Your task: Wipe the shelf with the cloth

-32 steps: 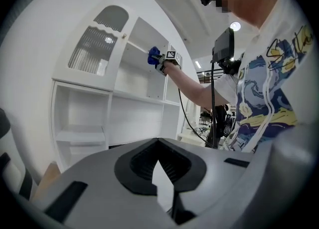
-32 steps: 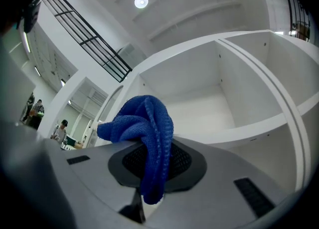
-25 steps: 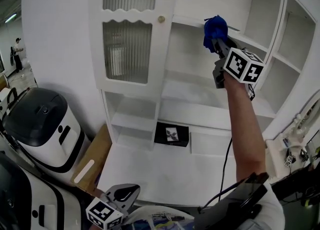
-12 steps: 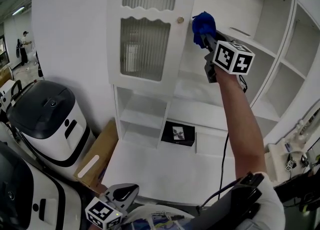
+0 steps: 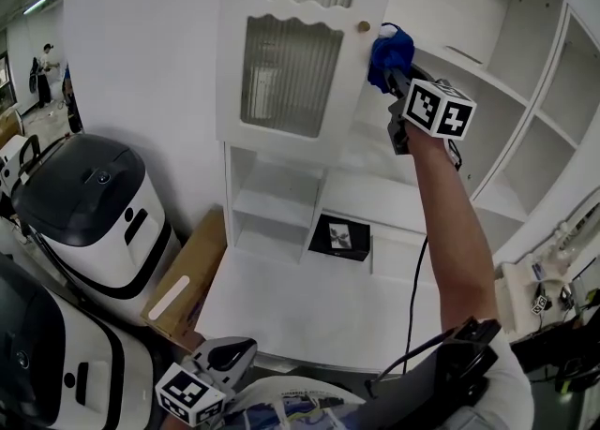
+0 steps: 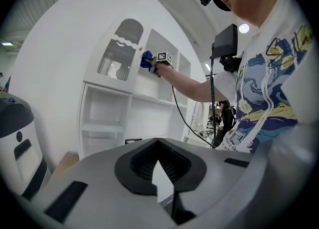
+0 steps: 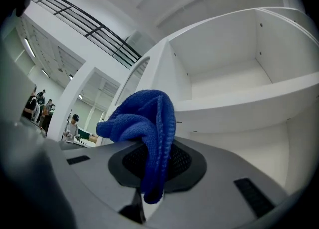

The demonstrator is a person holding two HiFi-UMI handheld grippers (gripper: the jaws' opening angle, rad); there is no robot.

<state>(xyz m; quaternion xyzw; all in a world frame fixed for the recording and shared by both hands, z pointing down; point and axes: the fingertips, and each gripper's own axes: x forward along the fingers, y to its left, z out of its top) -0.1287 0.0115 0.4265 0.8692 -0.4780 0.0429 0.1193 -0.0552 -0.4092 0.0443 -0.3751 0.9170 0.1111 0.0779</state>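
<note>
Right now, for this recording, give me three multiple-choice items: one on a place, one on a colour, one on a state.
1. Where is the right tool?
A. Raised at the upper shelf, beside the glass door
B. Down low by the person's waist
C. Inside the bottom compartment

2. What colour is the cloth?
A. White
B. Blue
C. Red

3. What is the state of the left tool?
A. Shut on the cloth
B. Wide open
C. Shut, with nothing in it

Answers:
1 A: the head view shows the arm stretched up to that shelf's edge.
2 B: the bunched cloth in the right tool's jaws is plainly blue.
3 C: its own view shows the jaws together with nothing between them.
</note>
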